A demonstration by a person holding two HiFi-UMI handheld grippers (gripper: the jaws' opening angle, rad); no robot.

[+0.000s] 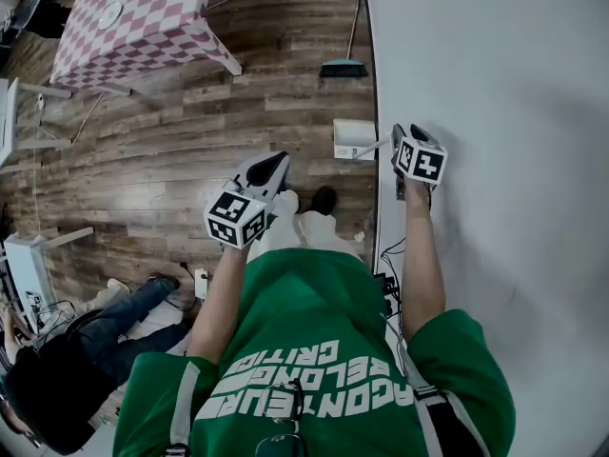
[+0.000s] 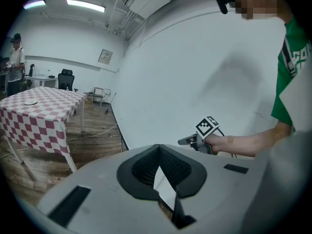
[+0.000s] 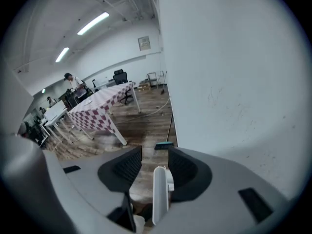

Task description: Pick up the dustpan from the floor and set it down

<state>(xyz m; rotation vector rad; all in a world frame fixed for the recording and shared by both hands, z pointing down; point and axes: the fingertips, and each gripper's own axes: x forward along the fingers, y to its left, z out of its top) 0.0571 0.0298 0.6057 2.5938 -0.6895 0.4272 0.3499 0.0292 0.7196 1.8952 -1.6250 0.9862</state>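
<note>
The white dustpan [image 1: 353,139] rests on the wooden floor against the white wall, just beyond my feet. Its thin handle [image 3: 160,194] runs up between the jaws of my right gripper [image 1: 396,135] [image 3: 155,153]. Those jaws stand apart, with floor showing between the handle and the left pad, so the pads do not press it. In the left gripper view the right gripper [image 2: 194,141] hangs by the wall. My left gripper [image 1: 274,163] [image 2: 157,149] hovers to the left over the floor, its pads meeting at the tips with nothing between them.
A broom [image 1: 343,67] [image 3: 164,145] leans on the wall [image 1: 495,112] further ahead. A table with a pink checked cloth [image 1: 133,22] [image 2: 34,113] stands at far left. A seated person [image 1: 86,350] and cables [image 1: 385,276] are close behind me.
</note>
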